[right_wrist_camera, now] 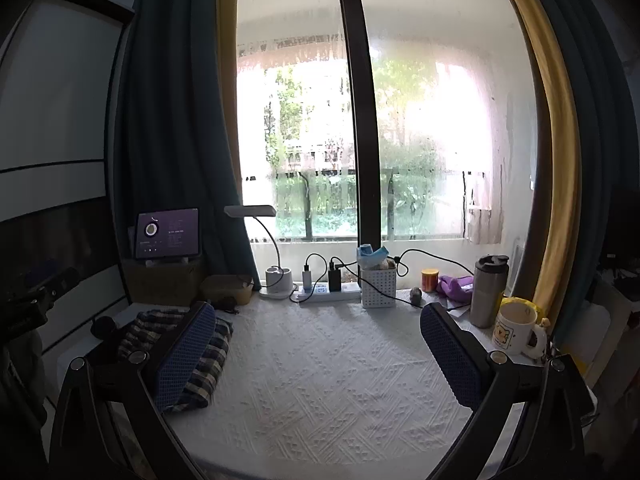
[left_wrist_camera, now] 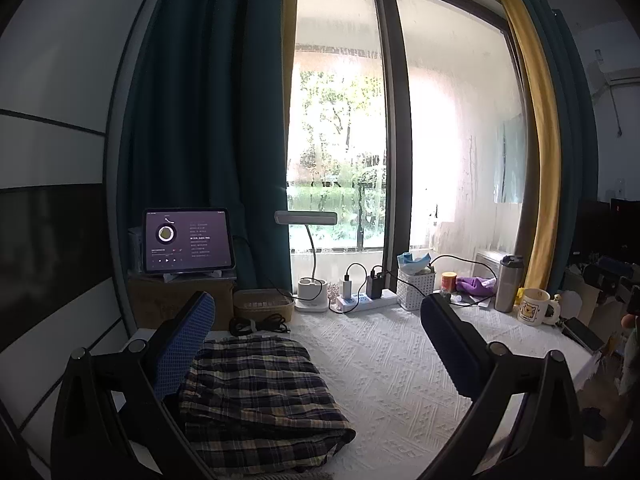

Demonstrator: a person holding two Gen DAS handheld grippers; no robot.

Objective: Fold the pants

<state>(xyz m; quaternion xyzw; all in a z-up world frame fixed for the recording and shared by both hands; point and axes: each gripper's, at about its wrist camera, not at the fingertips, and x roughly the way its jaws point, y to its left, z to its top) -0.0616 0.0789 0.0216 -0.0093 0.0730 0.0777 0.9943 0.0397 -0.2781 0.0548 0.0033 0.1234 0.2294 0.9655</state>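
The plaid pants (left_wrist_camera: pixel 256 400) lie folded in a compact stack on the white textured tablecloth (left_wrist_camera: pixel 384 368), at the table's left side. My left gripper (left_wrist_camera: pixel 316 344) is open and empty, held just above and to the right of the stack, its left finger (left_wrist_camera: pixel 188 344) overlapping the stack's left edge in view. In the right wrist view the pants (right_wrist_camera: pixel 212 356) sit at the left, partly hidden behind my right gripper's left finger (right_wrist_camera: pixel 184 356). My right gripper (right_wrist_camera: pixel 316 352) is open and empty over the bare cloth (right_wrist_camera: pixel 328 384).
Along the window stand a tablet (left_wrist_camera: pixel 188 242) on a box, a desk lamp (left_wrist_camera: pixel 310 280), a power strip (left_wrist_camera: pixel 366 300) with chargers, a white basket (left_wrist_camera: pixel 416 282), a steel bottle (left_wrist_camera: pixel 508 282) and a mug (left_wrist_camera: pixel 534 306). A woven box (left_wrist_camera: pixel 262 304) and cable (left_wrist_camera: pixel 256 325) lie behind the pants.
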